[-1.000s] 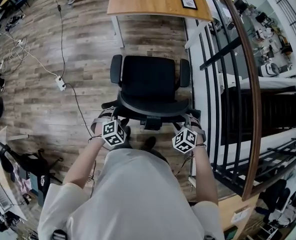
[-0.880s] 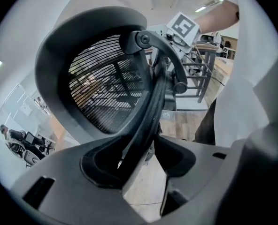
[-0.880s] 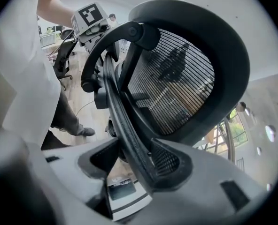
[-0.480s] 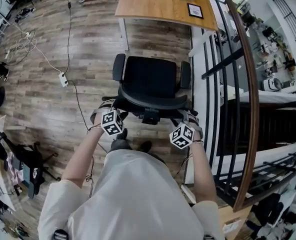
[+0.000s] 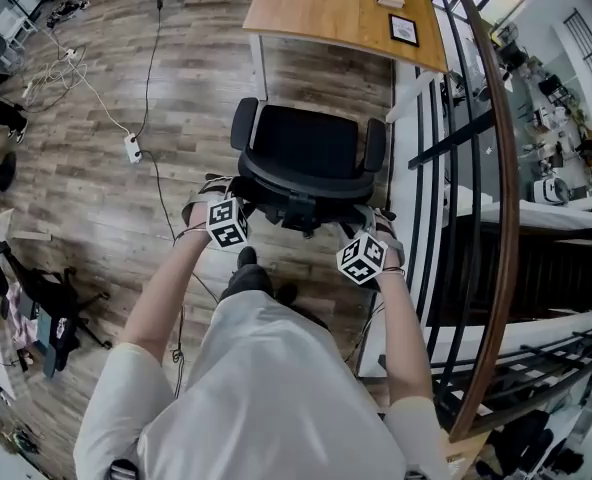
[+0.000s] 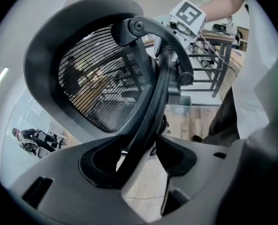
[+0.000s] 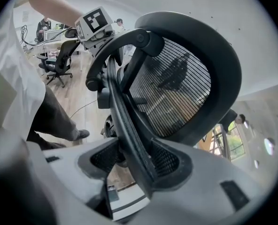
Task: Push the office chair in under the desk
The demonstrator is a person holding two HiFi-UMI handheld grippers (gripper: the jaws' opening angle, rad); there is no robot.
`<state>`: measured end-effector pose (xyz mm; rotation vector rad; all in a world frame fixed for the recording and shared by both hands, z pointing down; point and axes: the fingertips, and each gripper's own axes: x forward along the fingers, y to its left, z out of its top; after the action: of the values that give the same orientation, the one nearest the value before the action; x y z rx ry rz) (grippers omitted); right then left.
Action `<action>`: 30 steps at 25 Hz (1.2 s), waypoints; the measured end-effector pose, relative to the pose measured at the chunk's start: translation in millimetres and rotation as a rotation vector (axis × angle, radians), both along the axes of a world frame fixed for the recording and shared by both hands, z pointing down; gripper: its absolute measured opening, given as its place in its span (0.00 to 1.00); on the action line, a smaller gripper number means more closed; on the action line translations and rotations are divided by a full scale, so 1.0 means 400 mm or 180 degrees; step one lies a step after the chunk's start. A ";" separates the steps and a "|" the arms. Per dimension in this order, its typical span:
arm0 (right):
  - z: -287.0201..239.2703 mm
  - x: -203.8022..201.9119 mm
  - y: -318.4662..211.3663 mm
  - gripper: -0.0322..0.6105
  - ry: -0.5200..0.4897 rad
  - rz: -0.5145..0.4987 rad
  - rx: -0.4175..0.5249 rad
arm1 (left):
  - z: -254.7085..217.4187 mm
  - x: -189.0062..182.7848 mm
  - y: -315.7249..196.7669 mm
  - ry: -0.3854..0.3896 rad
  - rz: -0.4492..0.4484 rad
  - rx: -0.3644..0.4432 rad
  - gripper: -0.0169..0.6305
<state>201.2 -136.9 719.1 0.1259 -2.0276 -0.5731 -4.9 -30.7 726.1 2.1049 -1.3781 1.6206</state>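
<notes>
In the head view, the black office chair [image 5: 306,143] stands on the wood floor, its seat facing the wooden desk [image 5: 336,8] ahead. My left gripper [image 5: 221,193] is at the left end of the backrest rim and my right gripper [image 5: 368,223] at the right end. In the left gripper view the mesh backrest [image 6: 96,83] fills the frame. Its frame edge runs between the jaws of the left gripper [image 6: 143,153], which are opening, with a gap at one pad. In the right gripper view the right gripper [image 7: 134,161] is shut on the backrest [image 7: 176,93] frame.
A curved railing [image 5: 496,168] with dark bars runs close along the chair's right side. A power strip [image 5: 133,148] and its cable lie on the floor to the left. A small framed picture [image 5: 403,30] and a pad sit on the desk. The person's feet are just behind the chair.
The chair has rolled forward toward the desk, and the person and both grippers have followed it. The desk now lies nearer the chair.
</notes>
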 end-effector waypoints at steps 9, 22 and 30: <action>-0.002 -0.028 -0.061 0.38 -0.0027 -0.0038 0.0035 | -0.001 -0.026 -0.055 -0.0006 0.0041 0.0038 0.38; -0.006 -0.071 -0.226 0.38 -0.0030 0.0148 0.0042 | -0.010 -0.082 -0.248 -0.0014 0.0289 0.0064 0.36; -0.005 -0.118 -0.361 0.38 0.0032 0.0255 0.0004 | -0.012 -0.129 -0.385 0.0000 0.0419 0.0069 0.34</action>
<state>153.9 -281.4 717.1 0.2036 -2.0031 -0.5237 -56.6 -184.8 721.2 2.2516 -1.2876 1.6599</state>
